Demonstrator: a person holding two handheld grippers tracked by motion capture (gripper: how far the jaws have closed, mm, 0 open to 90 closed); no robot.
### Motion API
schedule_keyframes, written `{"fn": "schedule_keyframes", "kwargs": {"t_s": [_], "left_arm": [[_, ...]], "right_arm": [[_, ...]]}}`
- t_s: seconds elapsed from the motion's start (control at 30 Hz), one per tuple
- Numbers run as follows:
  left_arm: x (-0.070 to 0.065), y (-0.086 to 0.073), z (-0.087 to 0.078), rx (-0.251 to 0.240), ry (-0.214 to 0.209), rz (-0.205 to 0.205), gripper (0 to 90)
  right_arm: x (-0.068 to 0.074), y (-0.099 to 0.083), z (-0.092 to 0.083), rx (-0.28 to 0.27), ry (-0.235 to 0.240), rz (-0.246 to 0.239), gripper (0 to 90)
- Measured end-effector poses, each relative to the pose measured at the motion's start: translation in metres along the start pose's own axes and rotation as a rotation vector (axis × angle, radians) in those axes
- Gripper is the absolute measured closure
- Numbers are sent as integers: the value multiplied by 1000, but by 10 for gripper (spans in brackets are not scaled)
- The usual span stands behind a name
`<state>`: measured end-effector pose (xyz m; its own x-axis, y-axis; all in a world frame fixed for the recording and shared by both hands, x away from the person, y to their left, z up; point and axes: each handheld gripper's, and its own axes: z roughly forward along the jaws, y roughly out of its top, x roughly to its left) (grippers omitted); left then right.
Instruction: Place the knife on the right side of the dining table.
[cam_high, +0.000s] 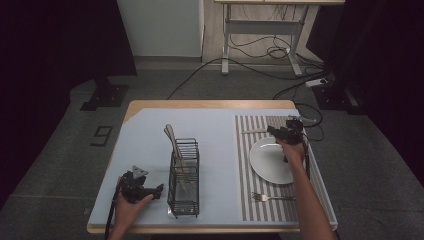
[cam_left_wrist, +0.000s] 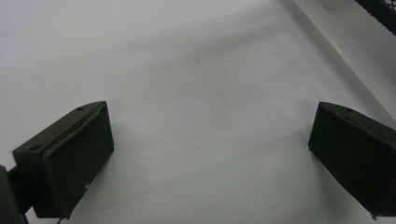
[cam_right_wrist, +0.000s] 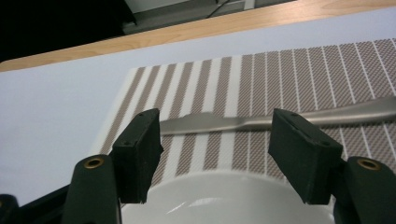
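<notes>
R gripper (cam_right_wrist: 212, 154), jaws apart w/ nothing between, is hovering over plate (cam_high: 270, 161) by knife (cam_right_wrist: 280, 120) lying at placemat's (cam_high: 247, 165) far edge. Knife looks placed; next probably spoon (cam_high: 172, 137) from rack (cam_high: 183, 177). L gripper (cam_left_wrist: 210, 158) is resting wide open, empty.

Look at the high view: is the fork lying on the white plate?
No, the fork lies on the striped placemat, apart from the plate.

In the right gripper view, the flat silver metal knife (cam_right_wrist: 261, 120) is cut by the right edge, and the round white plate (cam_right_wrist: 224, 200) by the bottom edge. The utensils in the black wire caddy (cam_high: 183, 176) are too small; perhaps spoons.
</notes>
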<state>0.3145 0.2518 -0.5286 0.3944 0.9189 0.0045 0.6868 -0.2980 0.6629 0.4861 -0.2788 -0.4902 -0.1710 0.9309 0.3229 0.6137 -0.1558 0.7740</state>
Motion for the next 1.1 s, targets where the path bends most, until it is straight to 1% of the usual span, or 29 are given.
{"fn": "schedule_keyframes", "kwargs": {"t_s": [0.03,0.07,0.1,0.13,0.17,0.2,0.23,0.27,0.3,0.33,0.37,0.43,0.5,0.53,0.6,0.63,0.73,0.77,0.8,0.83,0.87,0.9,0.93,0.97,1.0,1.03,1.1], "left_arm": [[0,0,0,0,0,0,0],[0,0,0,0,0,0,0],[0,0,0,1,0,0,0],[0,0,0,1,0,0,0],[0,0,0,1,0,0,0],[0,0,0,1,0,0,0],[0,0,0,0,0,-3,0],[0,0,0,0,-1,-3,0],[0,0,0,0,0,-3,0],[0,0,0,0,0,-2,0],[0,0,0,0,0,-2,0],[0,0,0,0,0,-2,0],[0,0,0,1,0,-2,0],[0,0,0,0,0,-2,0],[0,0,0,0,0,-2,0],[0,0,0,0,0,-2,0],[0,0,0,0,0,-1,0],[0,0,0,1,0,-1,0],[0,0,0,0,0,-1,0],[0,0,0,1,0,-1,0],[0,0,0,0,0,-2,0],[0,0,0,1,0,-1,0],[0,0,0,0,0,-2,0],[0,0,0,1,0,-1,0],[0,0,0,0,0,-2,0],[0,0,0,0,0,-1,0],[0,0,0,0,0,-2,0]], "right_arm": [[2,-2,-4,-5,5,-4,339],[7,-6,-14,-18,19,-12,339],[9,-8,-18,-22,24,-14,339],[9,-8,-18,-22,24,-14,339],[14,-12,-28,-35,44,-24,339],[14,-12,-28,-35,44,-24,339],[20,-17,-38,-45,67,-33,339],[20,-17,-38,-45,67,-33,339],[27,-25,-48,-46,92,-48,337],[30,-28,-51,-47,103,-55,334],[30,-28,-51,-47,103,-55,334],[38,-36,-59,-47,128,-80,331],[46,-45,-68,-50,159,-94,329],[54,-54,-73,-53,186,-113,329],[56,-57,-76,-50,194,-119,328],[60,-62,-78,-43,204,-128,327],[73,-73,-83,-29,226,-160,326],[82,-79,-85,-22,238,-182,325],[82,-79,-85,-22,238,-182,325],[90,-84,-87,-18,260,-200,325],[90,-84,-87,-18,260,-200,325],[97,-89,-88,-12,270,-216,324],[97,-89,-88,-12,270,-216,324],[104,-92,-87,-9,279,-230,324],[104,-92,-87,-9,279,-230,324],[108,-95,-86,0,286,-239,323],[109,-97,-84,1,286,-244,323]]}}
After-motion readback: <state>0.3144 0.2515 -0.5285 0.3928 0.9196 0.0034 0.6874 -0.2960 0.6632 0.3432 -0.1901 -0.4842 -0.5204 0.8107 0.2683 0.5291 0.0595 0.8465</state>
